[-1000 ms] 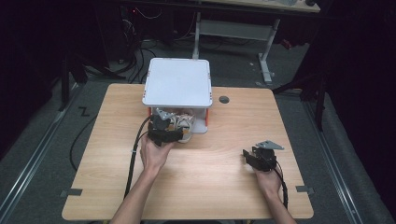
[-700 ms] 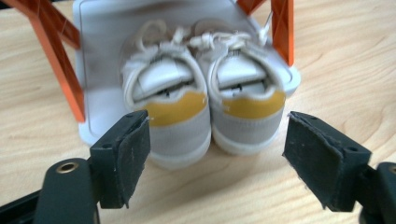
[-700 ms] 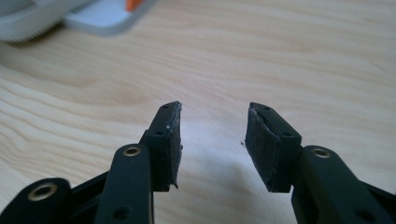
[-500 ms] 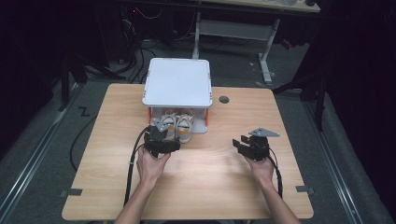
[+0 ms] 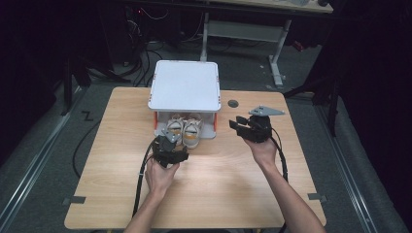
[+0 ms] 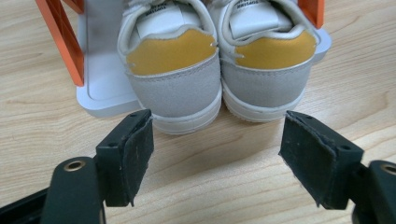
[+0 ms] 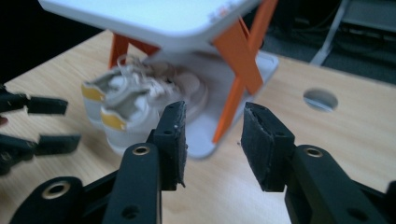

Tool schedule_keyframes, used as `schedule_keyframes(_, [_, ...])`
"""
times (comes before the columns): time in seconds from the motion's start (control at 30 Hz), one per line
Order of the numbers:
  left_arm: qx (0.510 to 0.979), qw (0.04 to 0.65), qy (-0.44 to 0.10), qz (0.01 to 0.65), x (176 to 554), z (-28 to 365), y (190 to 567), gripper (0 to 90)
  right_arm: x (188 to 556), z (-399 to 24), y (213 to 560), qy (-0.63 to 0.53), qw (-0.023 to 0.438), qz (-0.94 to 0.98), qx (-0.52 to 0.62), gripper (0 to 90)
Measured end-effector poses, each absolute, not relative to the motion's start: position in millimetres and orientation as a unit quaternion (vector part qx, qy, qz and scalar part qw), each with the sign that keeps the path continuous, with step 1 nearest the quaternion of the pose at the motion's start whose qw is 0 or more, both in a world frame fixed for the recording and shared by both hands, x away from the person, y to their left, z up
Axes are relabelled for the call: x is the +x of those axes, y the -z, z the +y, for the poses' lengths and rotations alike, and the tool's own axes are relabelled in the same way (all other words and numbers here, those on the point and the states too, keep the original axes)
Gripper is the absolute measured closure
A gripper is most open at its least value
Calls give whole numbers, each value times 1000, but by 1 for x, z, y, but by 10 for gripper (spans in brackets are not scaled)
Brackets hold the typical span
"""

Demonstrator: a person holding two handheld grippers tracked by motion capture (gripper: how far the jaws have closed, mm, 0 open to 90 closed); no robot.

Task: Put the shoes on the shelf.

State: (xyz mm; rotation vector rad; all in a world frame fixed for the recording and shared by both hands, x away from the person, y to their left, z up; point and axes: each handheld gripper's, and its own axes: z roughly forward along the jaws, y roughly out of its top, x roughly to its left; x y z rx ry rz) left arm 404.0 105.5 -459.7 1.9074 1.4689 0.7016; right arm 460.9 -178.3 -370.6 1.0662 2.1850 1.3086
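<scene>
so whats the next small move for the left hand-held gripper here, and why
Probably ease the left hand-held gripper forward so its open jaws pass either side of the shoe heels. It already faces the pair squarely, nothing between the pads, and the shoes sit half out of the white rack. The right hand-held gripper, jaws just narrowing on nothing, is off to the side.

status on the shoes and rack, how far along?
Done: the pair of shoes sits on the white rack's lower shelf, heels sticking out toward the person. In hand: nothing; the left gripper is open just behind the heels, the right gripper beside the rack, jaws just closing on nothing. Left: possibly pushing the shoes further in.
</scene>
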Motion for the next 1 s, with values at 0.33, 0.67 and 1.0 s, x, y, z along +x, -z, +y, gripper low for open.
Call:
schedule_keyframes(0.33, [718,305,-265,567,412,102,466,269,485,-148,348,-464,197,782,366,665])
schedule_keyframes(0.67, [720,301,-259,569,421,96,465,263,503,-114,337,-446,224,787,364,685])
schedule_keyframes(1.0, [710,307,-259,578,424,97,465,285,518,-89,346,-410,228,802,369,686])
